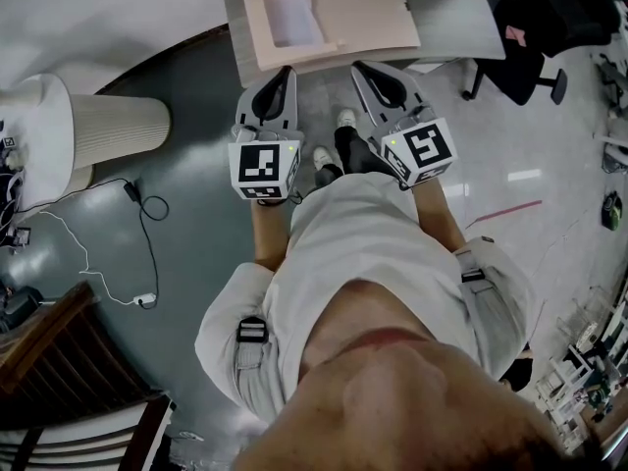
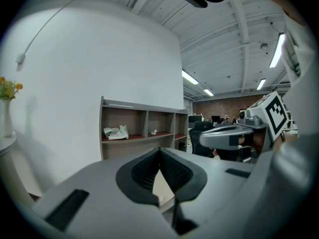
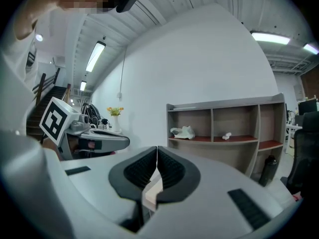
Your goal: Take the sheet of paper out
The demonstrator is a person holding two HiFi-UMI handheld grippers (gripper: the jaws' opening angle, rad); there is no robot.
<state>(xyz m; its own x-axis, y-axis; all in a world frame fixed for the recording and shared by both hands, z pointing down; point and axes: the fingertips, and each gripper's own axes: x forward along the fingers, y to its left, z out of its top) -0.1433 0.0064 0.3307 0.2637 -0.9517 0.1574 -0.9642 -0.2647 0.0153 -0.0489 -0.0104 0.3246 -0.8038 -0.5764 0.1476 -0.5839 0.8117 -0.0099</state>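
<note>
Left gripper [image 1: 284, 75] and right gripper [image 1: 363, 69] hover side by side, fingers pressed together on nothing, near the counter [image 1: 461, 27] edge. Beige folder [image 1: 363, 13] at 12 o'clock, probably holding the sheet of paper [image 1: 291, 15].

The counter [image 1: 471, 29] runs off the top edge; beyond the counter, white lumps [image 3: 183, 132] on a shelf [image 3: 224, 139] are too small to tell.
</note>
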